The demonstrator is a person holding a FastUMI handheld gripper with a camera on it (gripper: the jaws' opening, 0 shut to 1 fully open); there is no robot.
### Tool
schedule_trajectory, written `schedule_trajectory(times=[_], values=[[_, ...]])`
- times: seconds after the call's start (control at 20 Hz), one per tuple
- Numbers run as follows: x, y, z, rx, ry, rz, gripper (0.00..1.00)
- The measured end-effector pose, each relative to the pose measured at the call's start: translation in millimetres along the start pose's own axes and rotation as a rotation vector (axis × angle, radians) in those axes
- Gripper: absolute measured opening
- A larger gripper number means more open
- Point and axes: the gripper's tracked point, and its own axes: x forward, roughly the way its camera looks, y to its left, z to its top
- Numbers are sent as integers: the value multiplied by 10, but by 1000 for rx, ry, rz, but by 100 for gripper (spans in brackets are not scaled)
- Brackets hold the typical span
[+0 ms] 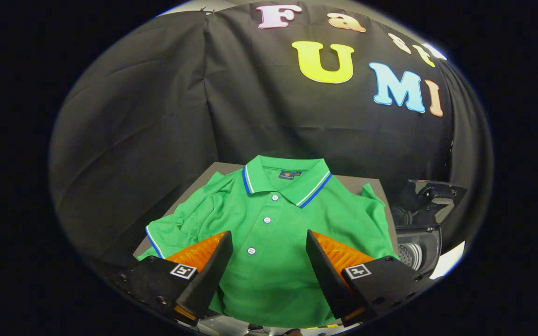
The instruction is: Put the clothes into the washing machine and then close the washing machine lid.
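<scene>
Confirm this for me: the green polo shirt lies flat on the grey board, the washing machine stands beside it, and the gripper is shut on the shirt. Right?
Not quite. In the gripper view the gripper is open, its fingers spread above the green polo shirt, not shut on it. The rest holds: the shirt lies flat on the grey board, with the washing machine beside it.

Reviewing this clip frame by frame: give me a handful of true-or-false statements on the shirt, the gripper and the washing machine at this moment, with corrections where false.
1. The green polo shirt lies spread on a grey surface ahead of the gripper. True.
2. The gripper is shut on the shirt. False: its fingers stand wide apart over the shirt's front, and nothing is clamped between them.
3. The shirt's collar has blue and white trim. True.
4. The shirt is already inside the washing machine. False: it lies outside, and the machine stands beside it, past the right finger.
5. The shirt's placket, with white buttons, runs between the two fingers. True.
</scene>
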Motion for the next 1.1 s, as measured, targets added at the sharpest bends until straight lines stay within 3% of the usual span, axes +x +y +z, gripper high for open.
schedule_trajectory(times=[0.2, 0.45, 0.55, 0.65, 0.85, 0.9, 1.1], values=[[141, 3, -188, -20, 93, -33, 99], [174, 30, -156, -37, 73, -32, 100], [207, 127, -145, -67, 68, 16, 89], [154, 154, -156, -58, 68, 21, 50], [119, 122, -133, -3, 109, -8, 49], [199, 120, -128, 13, 106, -3, 2], [117, 149, -140, -8, 93, 28, 2]])
